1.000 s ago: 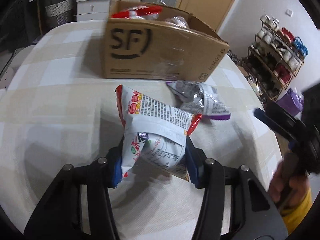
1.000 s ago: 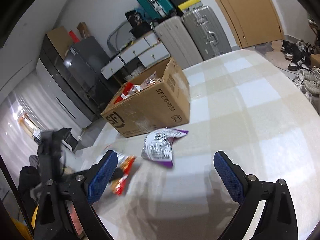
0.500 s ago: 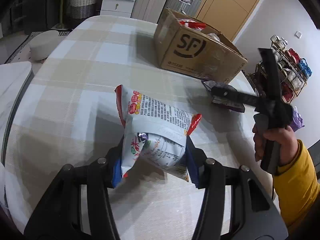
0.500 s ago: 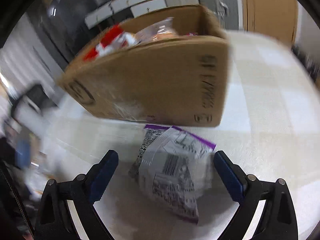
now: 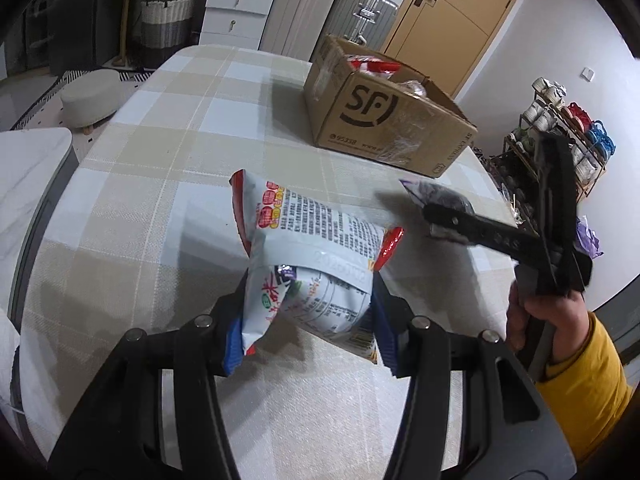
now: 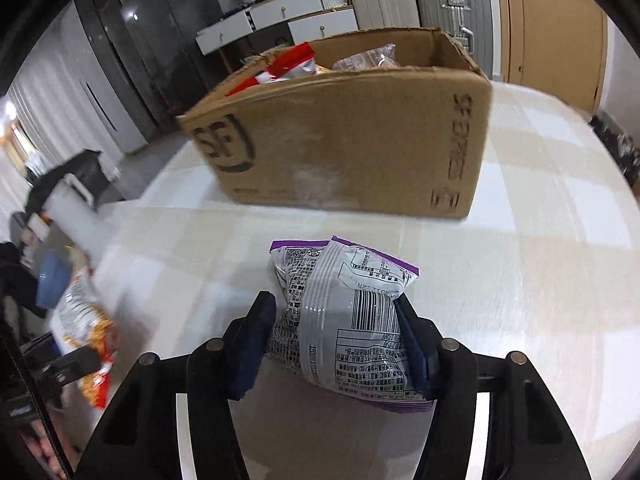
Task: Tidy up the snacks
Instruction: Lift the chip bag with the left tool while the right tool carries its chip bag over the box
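Note:
My left gripper [image 5: 308, 320] is shut on a white and red snack bag [image 5: 312, 252] and holds it above the checked tablecloth. My right gripper [image 6: 336, 340] is shut on a grey and purple snack bag [image 6: 340, 312] lying on the table just in front of the open SF cardboard box [image 6: 352, 136]. The box [image 5: 384, 120] holds several snack packs, one red. In the left wrist view the right gripper [image 5: 452, 216] covers most of the purple bag [image 5: 432, 192]. In the right wrist view the left gripper's bag [image 6: 84, 320] shows blurred at the far left.
The round table [image 5: 160, 168] has a beige checked cloth. Behind it stand suitcases [image 5: 336, 12], white drawers [image 5: 236, 8] and a wicker basket [image 5: 166, 20]. A shoe rack [image 5: 560, 128] stands to the right. A small stool [image 5: 90, 96] is on the floor at the left.
My right gripper moved in toward the box and closed on the purple bag, which it had open jaws around before. My left gripper pulled back from the box, still holding its bag.

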Demonstrator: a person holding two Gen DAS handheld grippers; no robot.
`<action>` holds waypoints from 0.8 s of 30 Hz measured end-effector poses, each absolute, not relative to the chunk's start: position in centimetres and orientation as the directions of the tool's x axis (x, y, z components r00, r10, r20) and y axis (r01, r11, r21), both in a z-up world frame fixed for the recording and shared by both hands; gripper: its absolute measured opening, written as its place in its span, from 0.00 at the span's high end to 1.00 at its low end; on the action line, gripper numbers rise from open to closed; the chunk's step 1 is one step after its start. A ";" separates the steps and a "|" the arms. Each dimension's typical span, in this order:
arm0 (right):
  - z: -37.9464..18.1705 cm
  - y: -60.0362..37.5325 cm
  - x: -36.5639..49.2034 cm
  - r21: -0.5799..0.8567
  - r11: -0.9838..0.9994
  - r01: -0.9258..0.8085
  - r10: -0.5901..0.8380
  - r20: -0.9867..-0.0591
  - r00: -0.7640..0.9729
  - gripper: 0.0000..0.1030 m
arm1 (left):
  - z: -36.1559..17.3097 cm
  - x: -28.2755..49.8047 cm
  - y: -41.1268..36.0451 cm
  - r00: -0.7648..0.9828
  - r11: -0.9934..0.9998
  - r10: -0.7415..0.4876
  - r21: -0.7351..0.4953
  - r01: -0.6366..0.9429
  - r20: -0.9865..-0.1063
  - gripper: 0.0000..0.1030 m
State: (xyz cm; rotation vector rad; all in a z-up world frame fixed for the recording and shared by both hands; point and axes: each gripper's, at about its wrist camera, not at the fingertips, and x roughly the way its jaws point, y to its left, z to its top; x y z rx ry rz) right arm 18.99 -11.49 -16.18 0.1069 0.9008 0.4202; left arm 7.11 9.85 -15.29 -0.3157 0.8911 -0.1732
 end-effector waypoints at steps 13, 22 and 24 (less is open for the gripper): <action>-10.1 -15.3 7.2 0.474 0.779 -0.409 0.623 -0.515 0.589 0.42 | -9.4 2.0 6.8 0.674 0.953 -0.268 -0.293 0.079 -0.688 0.52; -7.2 -18.0 0.2 0.490 0.737 -0.466 0.666 -0.404 0.627 0.42 | -4.8 -1.8 3.7 0.711 0.951 -0.288 -0.277 0.135 -0.642 0.52; -7.2 -18.5 -1.1 0.487 0.729 -0.481 0.673 -0.383 0.633 0.42 | -3.7 -2.6 2.9 0.715 0.947 -0.305 -0.276 0.162 -0.629 0.52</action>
